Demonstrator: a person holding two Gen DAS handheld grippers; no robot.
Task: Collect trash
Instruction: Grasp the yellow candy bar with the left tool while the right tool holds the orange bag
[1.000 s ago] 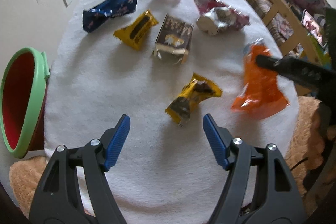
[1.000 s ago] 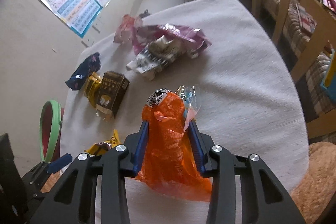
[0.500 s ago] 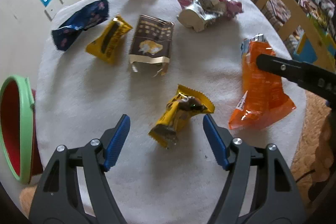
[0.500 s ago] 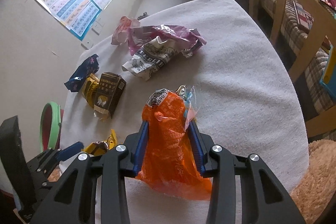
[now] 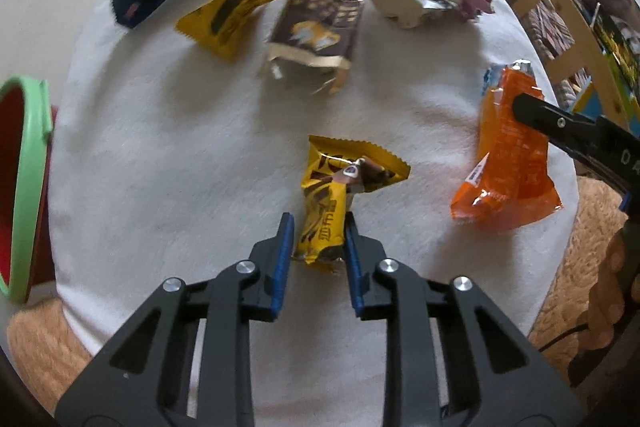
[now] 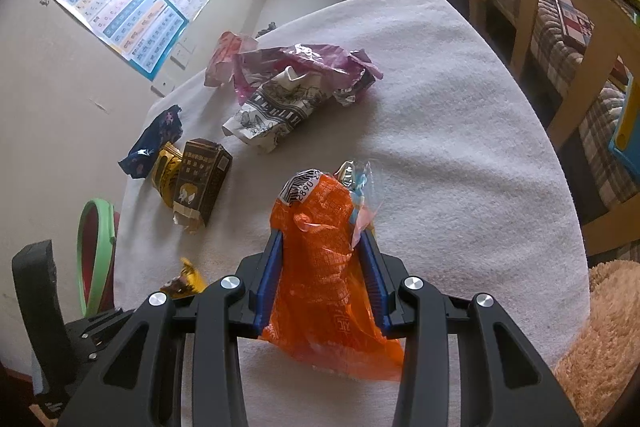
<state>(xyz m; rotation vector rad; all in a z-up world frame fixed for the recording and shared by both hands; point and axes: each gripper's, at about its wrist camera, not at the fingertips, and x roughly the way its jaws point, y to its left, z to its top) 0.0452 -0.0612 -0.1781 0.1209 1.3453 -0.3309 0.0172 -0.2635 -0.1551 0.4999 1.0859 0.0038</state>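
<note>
Jaws on your left gripper are clamped narrow on the crumpled yellow foil snack wrapper, pinching its near end so it lifts clean off the white towel-covered desk. A second ago they stood wide above it (wrapper untouched). Your right gripper hasn't budged, jaws squeezing the orange plastic snack bag. Both are ready for the red bin with the green rim at the desk's left edge.
</note>
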